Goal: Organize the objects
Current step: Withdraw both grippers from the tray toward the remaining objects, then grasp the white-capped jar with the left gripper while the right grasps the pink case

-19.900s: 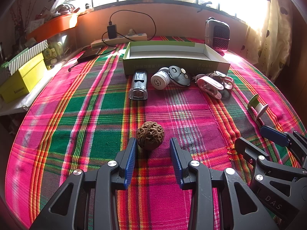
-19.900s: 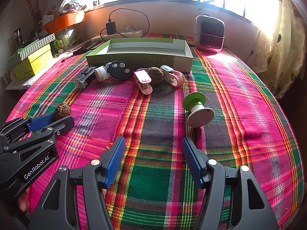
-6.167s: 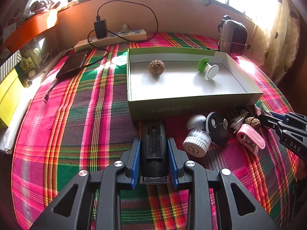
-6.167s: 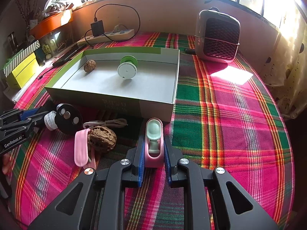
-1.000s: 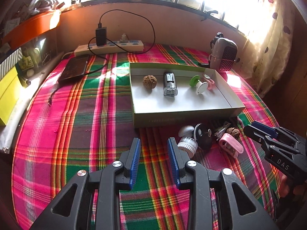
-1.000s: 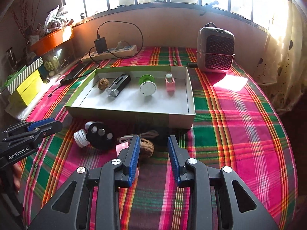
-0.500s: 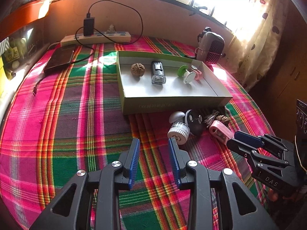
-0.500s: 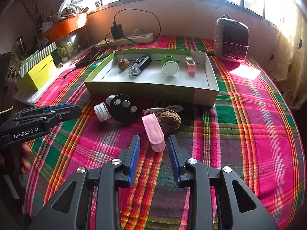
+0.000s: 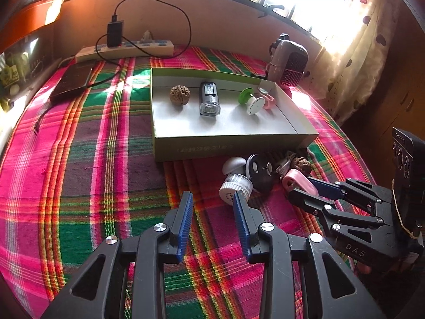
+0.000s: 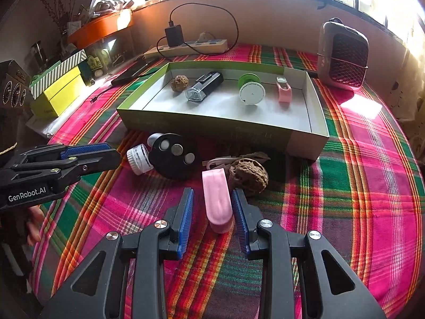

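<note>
A green-rimmed box (image 9: pixel 233 147) (image 10: pixel 223 126) holds a walnut (image 9: pixel 180 95) (image 10: pixel 179 83), a black flashlight (image 9: pixel 209 101) (image 10: pixel 204 82), a green-and-white spool (image 9: pixel 251 101) (image 10: pixel 251 89) and a pink clip (image 10: pixel 283 89). In front of it lie a white-capped bottle (image 9: pixel 235 183) (image 10: pixel 138 158), a black round gadget (image 9: pixel 260 171) (image 10: pixel 174 155), a pink clip (image 10: pixel 217 199) (image 9: pixel 298 183) and a second walnut (image 10: pixel 248 174) (image 9: pixel 301 163). My left gripper (image 9: pixel 212 207) is open, just left of the bottle. My right gripper (image 10: pixel 212 206) is open around the pink clip.
A plaid cloth (image 9: pixel 79 159) covers the table. A small heater (image 10: pixel 342 55) stands at the back right. A power strip with charger (image 9: pixel 124 50) and a dark tablet (image 9: pixel 73 83) lie at the back left. Yellow and striped boxes (image 10: pixel 58 87) sit at the left edge.
Both grippers have moved forward and down toward the loose objects. The pink clip now lies between my right gripper's fingers; the bottle is near my left gripper's right finger.
</note>
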Motion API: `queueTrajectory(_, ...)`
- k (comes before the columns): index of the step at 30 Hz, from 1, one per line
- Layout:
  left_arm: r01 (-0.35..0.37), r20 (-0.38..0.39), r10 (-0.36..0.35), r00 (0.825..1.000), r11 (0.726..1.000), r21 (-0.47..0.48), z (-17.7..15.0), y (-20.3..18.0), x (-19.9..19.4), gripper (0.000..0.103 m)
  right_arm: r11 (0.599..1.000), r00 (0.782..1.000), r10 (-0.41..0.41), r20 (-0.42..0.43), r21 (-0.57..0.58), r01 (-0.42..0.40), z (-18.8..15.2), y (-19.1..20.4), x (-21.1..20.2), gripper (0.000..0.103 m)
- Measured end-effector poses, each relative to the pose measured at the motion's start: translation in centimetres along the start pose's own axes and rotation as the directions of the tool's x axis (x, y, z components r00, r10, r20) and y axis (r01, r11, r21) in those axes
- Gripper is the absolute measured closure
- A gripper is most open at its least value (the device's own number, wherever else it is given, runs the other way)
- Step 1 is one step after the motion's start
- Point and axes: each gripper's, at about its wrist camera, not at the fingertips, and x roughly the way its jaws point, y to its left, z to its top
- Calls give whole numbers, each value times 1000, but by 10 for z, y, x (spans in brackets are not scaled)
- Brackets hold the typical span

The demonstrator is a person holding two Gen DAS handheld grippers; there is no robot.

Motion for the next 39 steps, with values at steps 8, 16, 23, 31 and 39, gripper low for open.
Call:
queueTrajectory(8, 11, -10, -11, 1000, 1000, -1, 4, -10, 6, 70, 1000, 1000, -7, -7, -29, 7, 5, -3, 8, 72)
queueTrajectory(16, -19, -31, 19, 999, 999, 26, 4, -20, 18, 70, 999, 1000, -16, -7, -38, 15, 5, -11, 6, 72)
queueTrajectory(23, -44, -45, 46, 998, 998, 42, 9, -23, 28, 69, 999, 1000, -10, -8, -38, 10, 3, -15, 5, 78)
queueTrajectory(31, -61, -44, 64, 997, 997, 53, 11, -24, 32, 69, 999, 1000, -3, -8, -37, 3, 4, -16, 4, 79)
queueTrajectory(39, -71, -28, 73, 997, 995, 63, 9, -25, 31, 69, 999, 1000, -13, -8, -45, 12, 3, -15, 5, 79)
